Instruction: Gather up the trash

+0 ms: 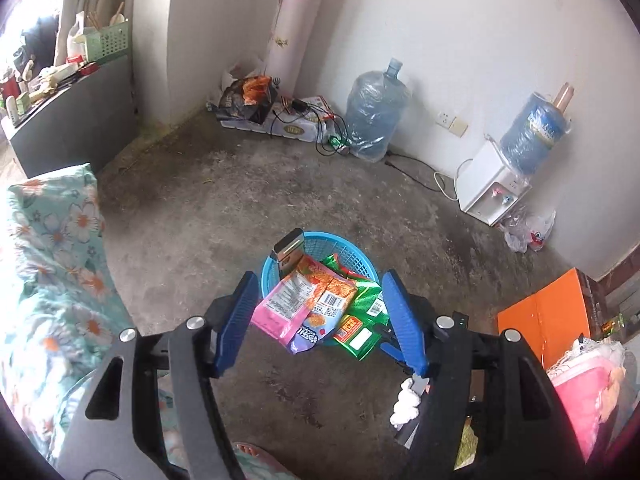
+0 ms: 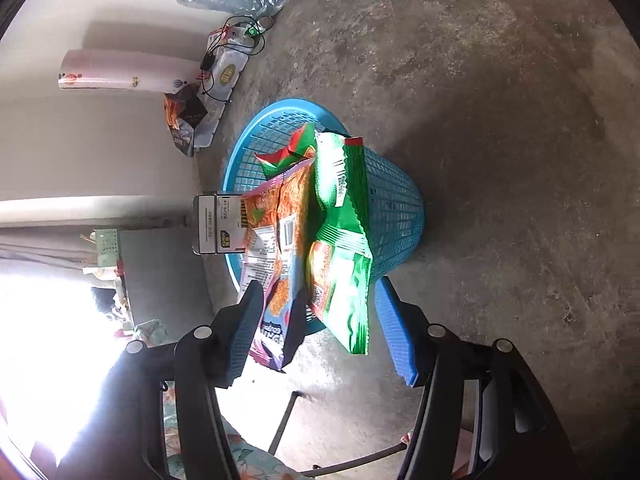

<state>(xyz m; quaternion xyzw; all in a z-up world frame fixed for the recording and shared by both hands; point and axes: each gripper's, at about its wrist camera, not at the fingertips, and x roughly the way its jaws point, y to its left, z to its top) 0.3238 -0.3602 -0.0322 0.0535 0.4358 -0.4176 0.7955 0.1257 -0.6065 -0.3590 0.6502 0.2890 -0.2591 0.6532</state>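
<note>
Just beyond both spread, empty grippers (image 1: 320,316) (image 2: 320,328), wrappers (image 1: 312,304) overflow the blue basket (image 1: 352,252).

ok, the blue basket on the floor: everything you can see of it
The blue basket is round lattice plastic with a solid rolled rim, tapering downward, standing upright on bare concrete floor. It is overfilled: snack wrappers and a small box stick out over the rim. Neither gripper touches it.

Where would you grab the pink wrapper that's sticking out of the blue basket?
Grab the pink wrapper by the flat loose end that hangs over the basket rim, coming from the near side above the floor. That end is thin, free of the other wrappers, and probably easy to pinch.
</note>
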